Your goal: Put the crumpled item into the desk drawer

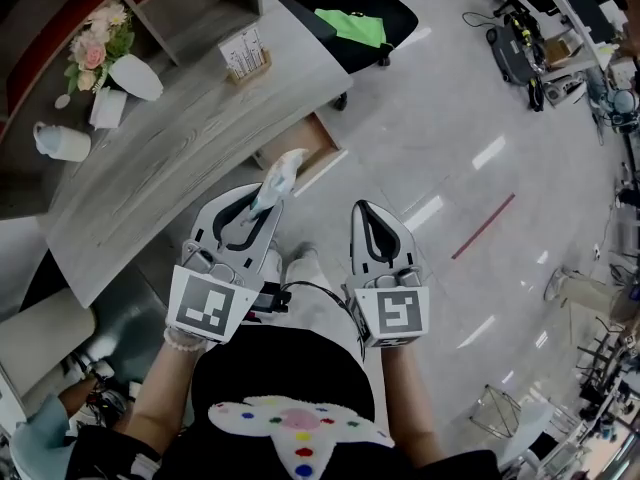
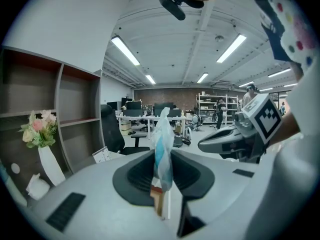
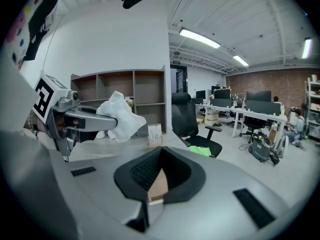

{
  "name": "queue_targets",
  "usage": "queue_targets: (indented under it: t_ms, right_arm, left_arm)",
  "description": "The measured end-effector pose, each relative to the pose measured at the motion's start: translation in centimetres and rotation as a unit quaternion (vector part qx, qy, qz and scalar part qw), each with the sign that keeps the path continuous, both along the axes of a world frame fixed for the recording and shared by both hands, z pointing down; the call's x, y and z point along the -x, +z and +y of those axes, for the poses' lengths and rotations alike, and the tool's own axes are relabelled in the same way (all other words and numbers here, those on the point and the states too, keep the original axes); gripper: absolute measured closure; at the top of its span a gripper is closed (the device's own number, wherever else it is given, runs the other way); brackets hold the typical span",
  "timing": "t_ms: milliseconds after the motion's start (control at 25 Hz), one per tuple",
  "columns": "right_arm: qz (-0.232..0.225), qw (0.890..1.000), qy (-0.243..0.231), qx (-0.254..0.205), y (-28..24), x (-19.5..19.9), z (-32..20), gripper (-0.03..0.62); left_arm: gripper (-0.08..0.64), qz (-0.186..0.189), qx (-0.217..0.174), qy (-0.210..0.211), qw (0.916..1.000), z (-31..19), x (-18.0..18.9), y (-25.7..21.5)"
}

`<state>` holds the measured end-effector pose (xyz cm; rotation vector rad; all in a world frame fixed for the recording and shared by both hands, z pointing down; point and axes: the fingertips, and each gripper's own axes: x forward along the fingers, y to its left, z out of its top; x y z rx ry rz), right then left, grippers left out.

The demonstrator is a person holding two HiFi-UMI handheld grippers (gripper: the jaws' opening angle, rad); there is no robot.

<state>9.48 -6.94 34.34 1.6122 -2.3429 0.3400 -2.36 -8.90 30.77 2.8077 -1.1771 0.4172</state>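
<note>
Pinching crumpled plastic (image 2: 163, 146), seemingly: left gripper (image 2: 161, 181)

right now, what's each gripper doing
left gripper: closed on the crumpled plastic item
right gripper: closed, empty

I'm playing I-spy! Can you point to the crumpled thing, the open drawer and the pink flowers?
crumpled thing (image 2: 162, 144), left gripper view, on its blue-and-white middle.
open drawer (image 1: 308, 140), head view, on its bare wooden inside.
pink flowers (image 1: 93, 48), head view, on one pink bloom.
</note>
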Motion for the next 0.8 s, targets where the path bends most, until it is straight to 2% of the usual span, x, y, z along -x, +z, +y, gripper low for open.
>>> queue_targets:
  t_ms: [280, 440, 640, 800]
  right_arm:
    - [0.004, 1.0, 0.007, 0.025, 3.2, -0.6, -0.3, 0.588]
    - [-0.001, 1.0, 0.002, 0.026, 4.9, -0.2, -0.8, 0.589]
    - [0.013, 0.999, 0.011, 0.037, 6.6, -0.8, -1.5, 0.588]
    - [0.006, 0.999, 0.013, 0.044, 8.3, -0.7, -2.0, 0.589]
  left_arm:
    - [0.477, -0.02, 0.015, -0.006, 0.9997, -0.1, 0.5, 2.4]
    - [0.477, -0.018, 0.038, -0.01, 0.999, -0.4, 0.6, 4.6]
    - [0.476, -0.013, 0.065, -0.005, 0.9978, -1.0, 0.1, 7.2]
    - [0.476, -0.021, 0.09, -0.002, 0.9957, -1.2, 0.0, 9.9]
